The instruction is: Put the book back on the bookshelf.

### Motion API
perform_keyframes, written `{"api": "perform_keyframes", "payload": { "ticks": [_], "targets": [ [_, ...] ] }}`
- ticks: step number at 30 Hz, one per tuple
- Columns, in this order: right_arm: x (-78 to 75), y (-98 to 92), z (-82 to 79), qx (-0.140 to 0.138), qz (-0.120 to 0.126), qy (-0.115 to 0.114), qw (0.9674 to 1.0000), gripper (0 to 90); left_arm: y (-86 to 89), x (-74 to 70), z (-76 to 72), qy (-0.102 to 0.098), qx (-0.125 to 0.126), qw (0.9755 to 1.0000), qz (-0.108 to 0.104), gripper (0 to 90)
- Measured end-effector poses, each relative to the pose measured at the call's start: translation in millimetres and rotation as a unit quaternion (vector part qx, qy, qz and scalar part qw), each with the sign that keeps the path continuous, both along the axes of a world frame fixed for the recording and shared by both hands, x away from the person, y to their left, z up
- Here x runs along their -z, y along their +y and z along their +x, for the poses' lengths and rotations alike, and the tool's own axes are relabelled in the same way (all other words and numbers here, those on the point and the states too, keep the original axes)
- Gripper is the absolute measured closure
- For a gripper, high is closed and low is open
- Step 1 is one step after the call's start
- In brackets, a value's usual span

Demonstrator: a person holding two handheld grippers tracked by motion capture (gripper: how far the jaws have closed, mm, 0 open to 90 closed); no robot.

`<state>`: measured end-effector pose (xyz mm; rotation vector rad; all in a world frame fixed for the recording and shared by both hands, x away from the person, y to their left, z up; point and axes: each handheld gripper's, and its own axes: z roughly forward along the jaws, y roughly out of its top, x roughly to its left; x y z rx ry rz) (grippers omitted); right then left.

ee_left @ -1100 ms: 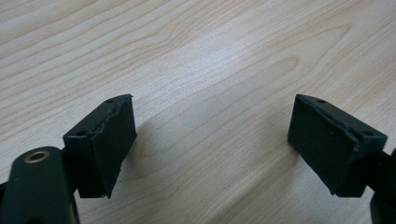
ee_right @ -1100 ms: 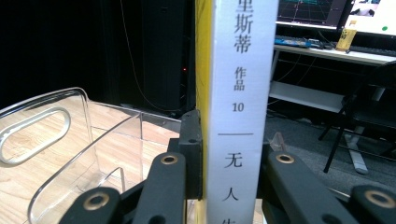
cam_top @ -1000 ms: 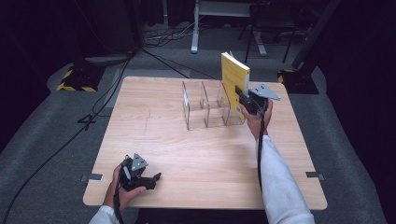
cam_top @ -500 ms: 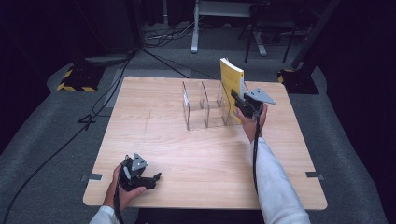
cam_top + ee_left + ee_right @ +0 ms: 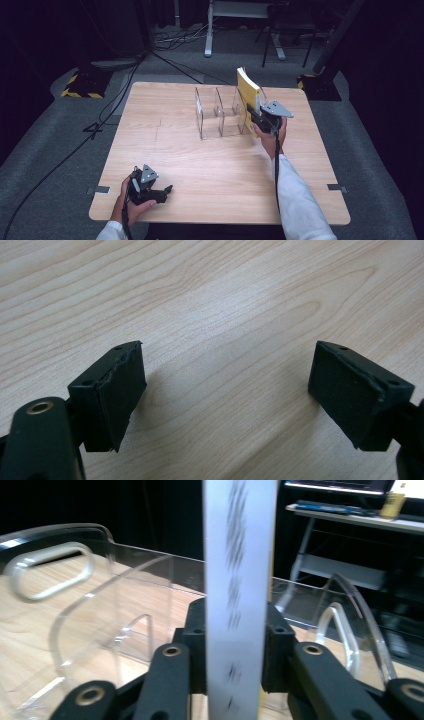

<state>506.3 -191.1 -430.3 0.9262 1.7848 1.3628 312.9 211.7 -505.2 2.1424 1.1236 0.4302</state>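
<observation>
From above, the right gripper (image 5: 256, 116) holds a yellow book (image 5: 248, 92) upright at the right end of the clear divider rack (image 5: 220, 112). The left gripper (image 5: 227, 395) rests on the wooden table (image 5: 225, 300), wide open, empty. Up close, the right jaws, just loosening, still flank the book's page edge (image 5: 240, 580), clear dividers (image 5: 100, 625) on both sides.

We cannot read the grey smears on the book's (image 5: 240, 595) page edge between the right gripper's fingers (image 5: 192, 650); they are blurred, and the frame cuts the book off above and below. Beyond those fingers, the clear rack (image 5: 95, 615) runs off the left edge. From above, the book hides the rack's (image 5: 220, 115) rightmost wall.
</observation>
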Motion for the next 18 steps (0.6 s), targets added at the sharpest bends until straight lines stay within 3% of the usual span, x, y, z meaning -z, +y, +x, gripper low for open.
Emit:
{"api": "perform_keyframes", "payload": {
  "ticks": [2, 7, 12, 18],
  "targets": [
    [-2.0, -2.8, -4.5, -0.009, 0.010, -0.001, 0.9999, 71.1, 0.0, 0.1, -0.3, -0.002, -0.001, 1.0000, 0.001, 15.9],
    [-5.0, -7.5, -11.5, -0.012, -0.006, -0.002, 0.9999, 72.3, -0.1, 0.1, -0.4, -0.001, -0.001, 1.0000, 0.001, 15.9],
    [-6.8, -13.7, -9.0, -0.012, 0.004, 0.006, 0.9999, 74.5, 0.0, 0.1, -0.4, -0.002, -0.001, 1.0000, 0.001, 15.9],
    [-10.8, -18.2, -4.7, -0.001, -0.005, -0.002, 1.0000, 76.4, -1.8, -0.5, -2.7, -0.013, 0.012, 0.9997, 0.013, 15.9]
  ]
}}
